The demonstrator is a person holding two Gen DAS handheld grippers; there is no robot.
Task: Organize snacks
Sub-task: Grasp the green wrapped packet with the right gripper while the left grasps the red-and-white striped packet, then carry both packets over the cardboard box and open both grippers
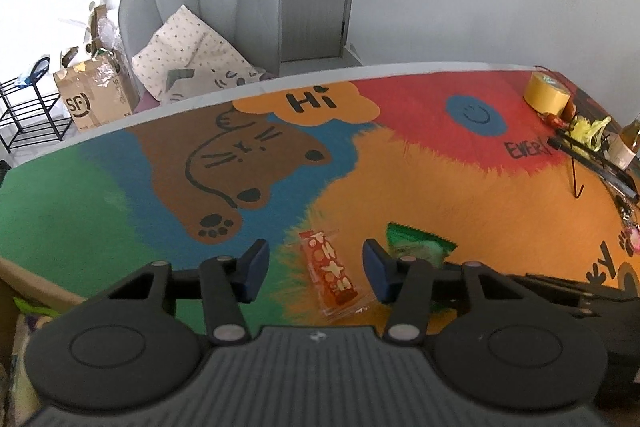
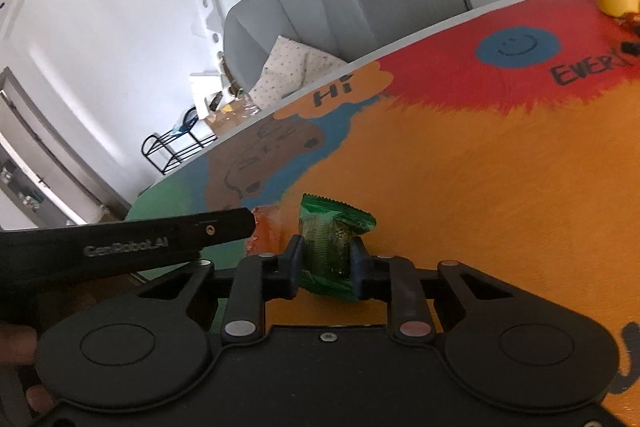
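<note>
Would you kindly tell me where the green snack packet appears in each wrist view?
Left wrist view: green snack packet lower centre-right, right of the orange snack packet.
Right wrist view: lower centre, pinched by the right gripper.
Shared landmark: the "Hi" bubble.

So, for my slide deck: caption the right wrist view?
Right gripper shut on green snack packet above the painted table.

A roll of yellow tape (image 1: 547, 91) sits at the painted table's (image 1: 460, 187) far right corner — beyond the far edge, a grey armchair (image 1: 200, 11) holding a dotted pillow (image 1: 192, 55).
</note>
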